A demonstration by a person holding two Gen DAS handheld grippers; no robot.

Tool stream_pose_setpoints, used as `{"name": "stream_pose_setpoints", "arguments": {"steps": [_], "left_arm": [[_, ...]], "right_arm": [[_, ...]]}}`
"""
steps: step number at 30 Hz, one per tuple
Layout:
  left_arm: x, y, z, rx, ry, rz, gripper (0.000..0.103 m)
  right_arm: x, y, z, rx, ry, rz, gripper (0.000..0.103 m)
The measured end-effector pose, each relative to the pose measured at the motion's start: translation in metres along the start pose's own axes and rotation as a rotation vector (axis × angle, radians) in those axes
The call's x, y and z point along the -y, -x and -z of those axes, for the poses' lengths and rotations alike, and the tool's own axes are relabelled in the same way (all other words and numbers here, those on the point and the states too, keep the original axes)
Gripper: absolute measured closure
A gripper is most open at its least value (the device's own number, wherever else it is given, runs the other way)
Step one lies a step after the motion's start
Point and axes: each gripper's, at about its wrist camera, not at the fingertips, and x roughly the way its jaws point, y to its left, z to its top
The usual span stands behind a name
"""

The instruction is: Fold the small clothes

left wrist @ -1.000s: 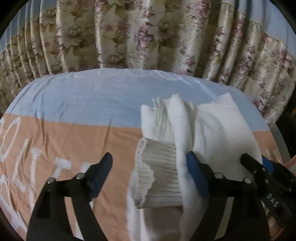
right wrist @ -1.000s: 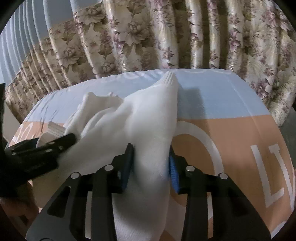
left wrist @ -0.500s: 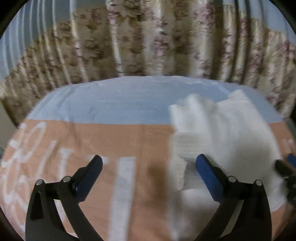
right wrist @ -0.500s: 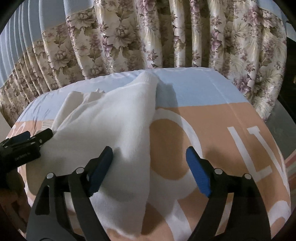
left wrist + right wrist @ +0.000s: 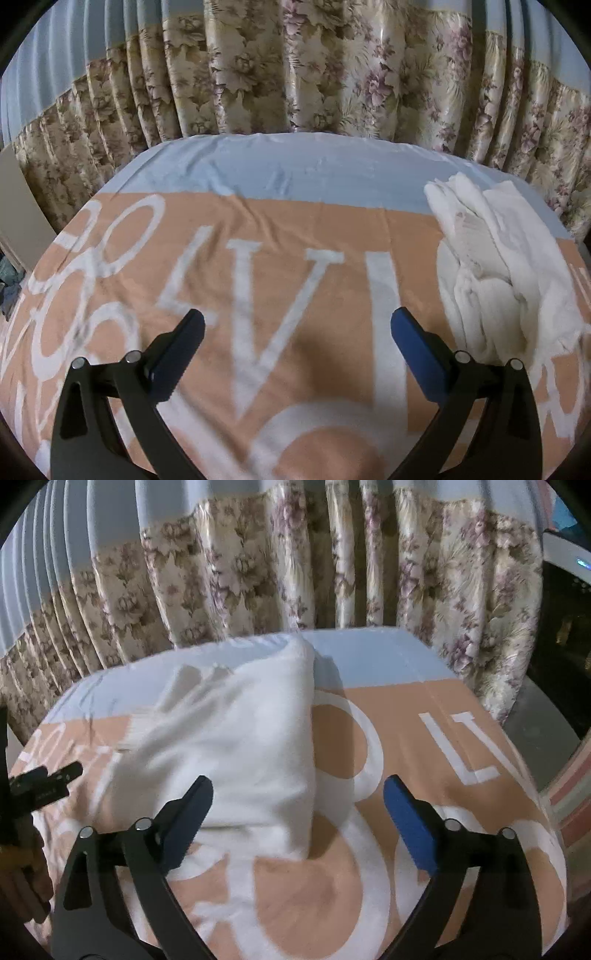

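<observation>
A white knit garment (image 5: 240, 746) lies folded in a bundle on the bed; in the left wrist view it (image 5: 495, 266) sits at the far right. My left gripper (image 5: 295, 325) is open and empty, over bare bedspread to the left of the garment. My right gripper (image 5: 297, 790) is open and empty, its left finger (image 5: 188, 812) over the garment's near edge. The left gripper's tip (image 5: 48, 779) shows at the left edge of the right wrist view.
The bed carries a peach and light blue spread (image 5: 258, 258) with large white letters. Floral curtains (image 5: 295, 74) hang close behind the bed. The bed's right edge (image 5: 517, 738) drops to the floor; a dark appliance (image 5: 565, 627) stands at the far right.
Both grippers have let go of the garment and opened. The left gripper has swung left, away from the garment; the right has drawn back a little.
</observation>
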Motion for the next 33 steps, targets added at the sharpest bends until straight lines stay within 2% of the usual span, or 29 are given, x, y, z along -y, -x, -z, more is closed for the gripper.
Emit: {"name": "stream_pose_setpoints", "arguments": {"steps": [3,6,13,18,23,33], "left_arm": [[-0.020,0.024,0.005,0.025,0.010,-0.004,0.001],[-0.039,0.049,0.012,0.054,0.021,-0.004,0.001],[-0.063,0.094,0.026,0.119,-0.016,-0.021,0.001],[-0.072,0.116,0.032,0.169,-0.015,-0.033,0.001],[-0.076,0.124,0.035,0.174,0.015,-0.030,0.001],[-0.070,0.146,0.038,0.213,0.004,-0.026,0.001]], "right_arm": [[-0.015,0.021,0.002,0.021,0.010,0.000,0.003],[-0.038,0.037,0.009,0.034,0.073,0.025,0.003],[-0.077,0.068,0.020,0.040,0.098,-0.016,0.003],[-0.090,0.088,0.020,0.063,0.102,-0.022,0.003],[-0.092,0.096,0.020,0.077,0.104,-0.016,0.003],[-0.088,0.119,0.027,0.100,0.097,-0.002,0.003]]}}
